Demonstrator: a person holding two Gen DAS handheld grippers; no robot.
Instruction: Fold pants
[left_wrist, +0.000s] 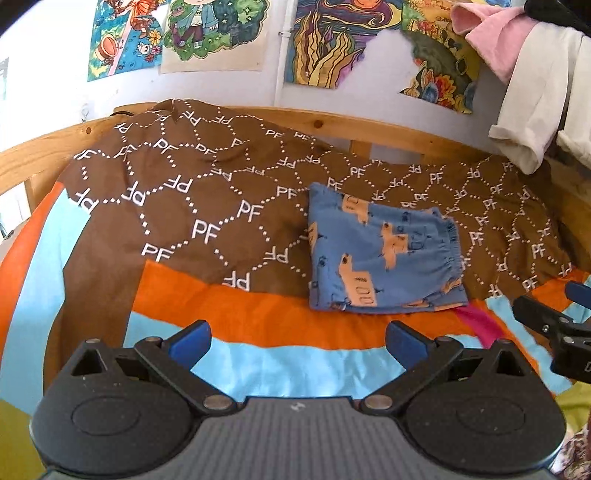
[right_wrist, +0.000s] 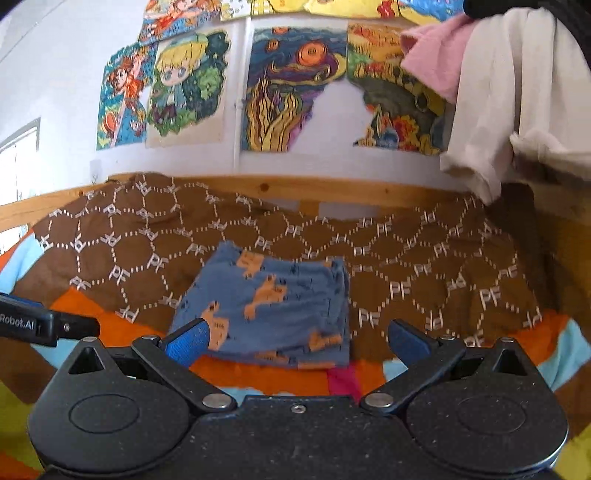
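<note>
Blue pants (left_wrist: 382, 251) with orange animal prints lie folded into a compact rectangle on the brown patterned bedspread (left_wrist: 207, 192), elastic waistband toward the right. In the right wrist view the same folded pants (right_wrist: 273, 306) sit straight ahead. My left gripper (left_wrist: 298, 341) is open and empty, held back from the pants over the orange and light-blue striped cover. My right gripper (right_wrist: 298, 341) is open too, nothing between its blue pads, just short of the pants' near edge. The right gripper's tip (left_wrist: 546, 321) shows at the right edge of the left wrist view.
A wooden bed frame (left_wrist: 332, 123) runs along the wall behind the bedspread. Colourful drawings (right_wrist: 284, 92) hang on the wall. Pink and white clothes (right_wrist: 498, 92) hang at the upper right. A striped orange and light-blue blanket (left_wrist: 280, 325) covers the near side.
</note>
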